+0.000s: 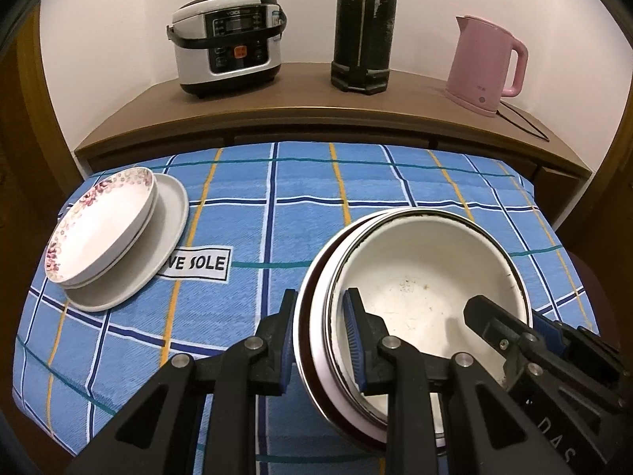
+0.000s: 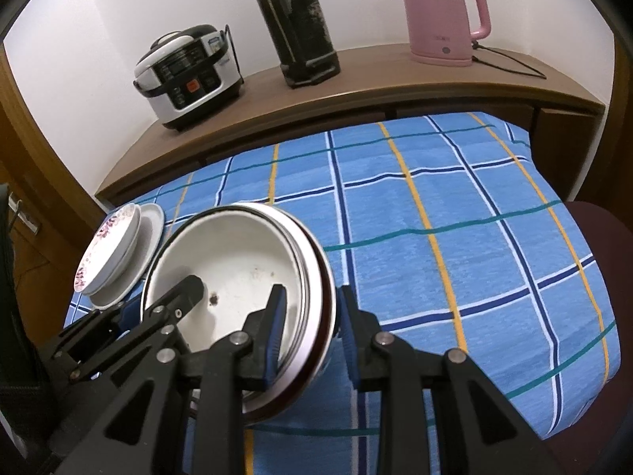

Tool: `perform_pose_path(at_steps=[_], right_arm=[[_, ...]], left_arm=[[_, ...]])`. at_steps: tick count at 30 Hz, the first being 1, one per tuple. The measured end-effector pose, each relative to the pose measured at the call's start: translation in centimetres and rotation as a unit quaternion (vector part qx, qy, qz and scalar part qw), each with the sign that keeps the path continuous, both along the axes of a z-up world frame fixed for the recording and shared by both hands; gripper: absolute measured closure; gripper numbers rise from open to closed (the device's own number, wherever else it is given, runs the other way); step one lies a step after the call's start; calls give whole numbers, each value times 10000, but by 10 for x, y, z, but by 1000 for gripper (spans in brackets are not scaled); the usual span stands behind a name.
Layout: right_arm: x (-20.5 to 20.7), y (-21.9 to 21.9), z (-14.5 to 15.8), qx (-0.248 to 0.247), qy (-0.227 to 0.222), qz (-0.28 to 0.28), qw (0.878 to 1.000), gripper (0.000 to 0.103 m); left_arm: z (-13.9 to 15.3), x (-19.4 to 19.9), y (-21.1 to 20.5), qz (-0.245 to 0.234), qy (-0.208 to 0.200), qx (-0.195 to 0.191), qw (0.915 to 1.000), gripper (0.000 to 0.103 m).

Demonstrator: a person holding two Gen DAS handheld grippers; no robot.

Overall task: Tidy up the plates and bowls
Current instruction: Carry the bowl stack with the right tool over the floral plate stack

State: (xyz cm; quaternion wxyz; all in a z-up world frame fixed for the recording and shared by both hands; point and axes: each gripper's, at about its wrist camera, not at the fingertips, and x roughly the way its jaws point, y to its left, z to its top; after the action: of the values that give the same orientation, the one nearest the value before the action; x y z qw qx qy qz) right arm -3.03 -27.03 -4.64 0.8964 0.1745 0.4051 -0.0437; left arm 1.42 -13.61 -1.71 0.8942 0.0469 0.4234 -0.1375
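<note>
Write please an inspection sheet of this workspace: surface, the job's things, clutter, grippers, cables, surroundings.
Surface: blue checked cloth covers the table.
Job's things: nested bowls, white inside with small dark specks, held tilted; flowered plate lies on a grey plate at the cloth's left edge.
Clutter: nothing seen on the cloth.
Grippers: left gripper and right gripper each have their jaws clamped over opposite rims of the bowls.
Cables: black cord runs from the pink kettle.
Surroundings: wooden shelf with rice cooker, black flask, kettle; white wall.
</note>
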Motion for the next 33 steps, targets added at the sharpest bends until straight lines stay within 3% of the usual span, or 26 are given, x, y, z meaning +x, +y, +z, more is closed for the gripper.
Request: perform_pose_path(at_steps=[33], right_arm=[[11,77,-3,-108,51,765,9970,76]], left_arm=[[-1,-8,78,670,14,18,9978,77]])
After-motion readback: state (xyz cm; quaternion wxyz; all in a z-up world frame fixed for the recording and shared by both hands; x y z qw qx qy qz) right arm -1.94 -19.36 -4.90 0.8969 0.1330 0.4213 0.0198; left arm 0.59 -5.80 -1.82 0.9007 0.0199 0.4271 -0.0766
